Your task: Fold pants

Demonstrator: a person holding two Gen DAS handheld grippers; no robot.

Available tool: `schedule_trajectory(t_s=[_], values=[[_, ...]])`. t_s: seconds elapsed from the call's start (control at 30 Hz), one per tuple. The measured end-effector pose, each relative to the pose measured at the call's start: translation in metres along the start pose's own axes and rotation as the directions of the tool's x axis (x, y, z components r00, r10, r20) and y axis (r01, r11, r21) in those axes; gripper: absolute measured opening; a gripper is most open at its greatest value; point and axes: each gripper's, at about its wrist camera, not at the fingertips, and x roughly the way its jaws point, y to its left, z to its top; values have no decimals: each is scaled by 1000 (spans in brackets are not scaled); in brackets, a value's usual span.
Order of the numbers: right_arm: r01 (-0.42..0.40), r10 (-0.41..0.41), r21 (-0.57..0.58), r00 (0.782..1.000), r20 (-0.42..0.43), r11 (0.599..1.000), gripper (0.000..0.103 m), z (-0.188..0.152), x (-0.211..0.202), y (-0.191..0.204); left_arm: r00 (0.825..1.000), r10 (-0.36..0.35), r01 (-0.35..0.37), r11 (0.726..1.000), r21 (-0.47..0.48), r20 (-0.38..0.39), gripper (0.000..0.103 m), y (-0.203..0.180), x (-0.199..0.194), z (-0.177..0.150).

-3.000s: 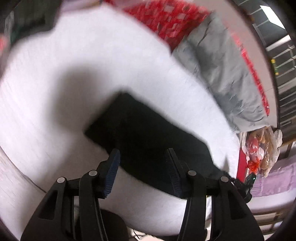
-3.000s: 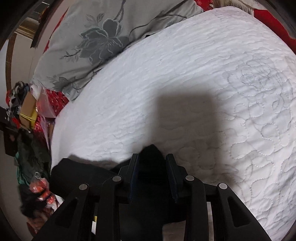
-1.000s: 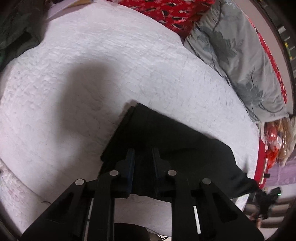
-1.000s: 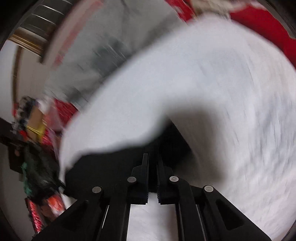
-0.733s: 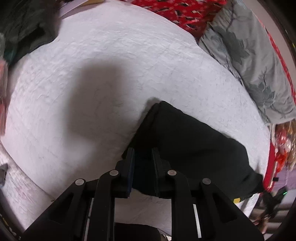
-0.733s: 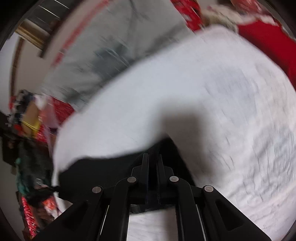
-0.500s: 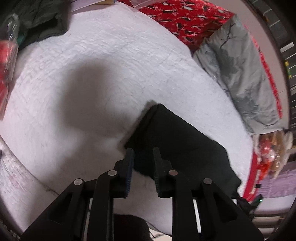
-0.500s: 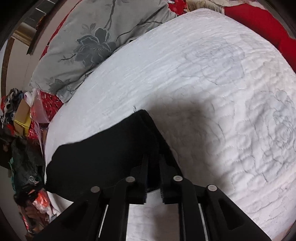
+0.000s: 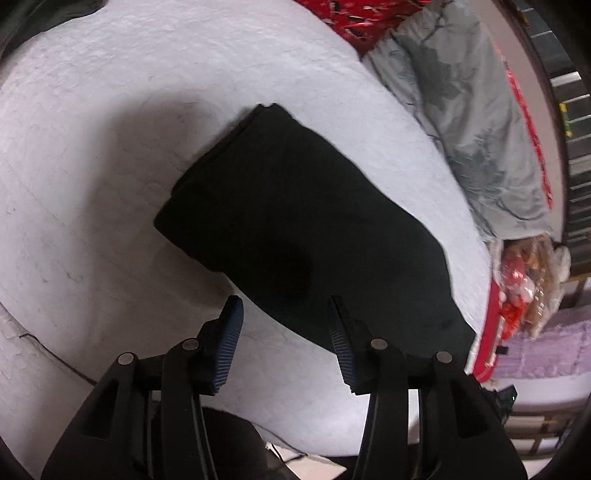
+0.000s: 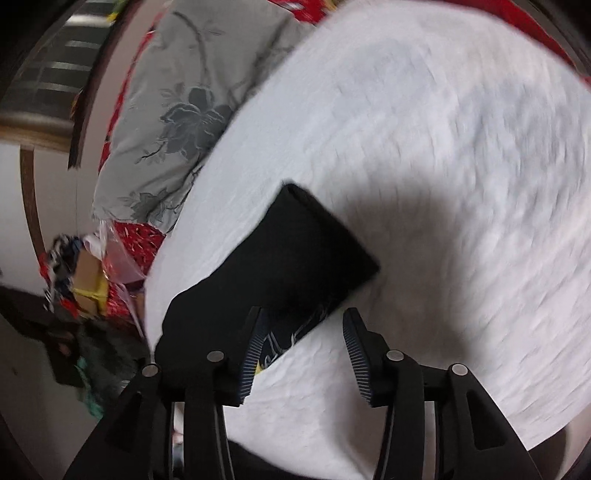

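While both jaws have just been opening, the left gripper (image 9: 284, 332) and right gripper (image 10: 303, 343) stand apart, empty. Ahead of them the pants (image 9: 306, 229) lie released on the quilt (image 9: 92, 166), seemingly folded compactly.

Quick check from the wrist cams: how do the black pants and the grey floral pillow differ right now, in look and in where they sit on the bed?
The black pants are plain and dark; the grey pillow is pale with a darker flower print. The pants lie folded into a compact bundle in the middle of the white quilt; the pillow sits at the quilt's edge, against red bedding. The pants lie close before both grippers, the pillow farther off. Both are soft fabric resting on the bed, held by neither gripper.
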Motion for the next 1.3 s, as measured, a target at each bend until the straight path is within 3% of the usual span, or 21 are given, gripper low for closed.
schedule_trajectory(t_s=[0.1,0.3,0.33,0.4,0.47,0.53,0.63,0.77,0.83,1.0,1.1,1.2,1.27,1.3], values=[[-14,14,89,1000,0,996,49,-3,15,-9,1000,-8,7,999,-38,-17,45,9,5,-1],[-98,66,247,988,138,964,51,6,32,-17,999,-29,32,995,-100,34,45,13,4,2],[-106,66,249,985,162,963,50,7,33,-14,999,-12,17,994,-107,44,33,11,4,2],[-88,47,217,981,186,972,14,11,33,-8,998,10,-2,992,-122,61,9,9,3,5],[-103,70,183,982,178,978,9,19,29,-1,998,-9,17,990,-139,58,5,11,-3,5],[-125,104,113,978,180,986,8,25,14,9,998,-35,41,992,-121,51,5,9,-11,-2],[-71,72,-13,983,169,997,8,23,-6,18,999,-26,28,995,-91,21,5,10,-6,-15],[22,-29,63,994,110,998,9,14,5,-24,1000,7,-8,995,-95,-13,6,16,12,-26],[13,-23,90,994,109,996,11,7,11,-37,1000,20,-20,997,-72,-10,6,12,6,-26],[25,-32,65,995,98,998,29,1,-4,-32,998,55,-55,997,52,6,6,-1,-19,-30],[3,-12,69,991,131,998,32,0,-35,-37,1000,18,-18,989,145,7,6,-5,-41,-37],[-3,-5,39,981,195,999,43,10,-61,-35,999,-10,0,979,202,50,6,-11,-65,-35],[17,-17,2,978,206,1000,44,16,-62,-27,994,-1,-23,977,210,113,14,-16,-76,-20],[20,-16,-18,980,196,1000,44,20,-58,-23,990,16,-44,978,202,139,24,-16,-79,-10]])
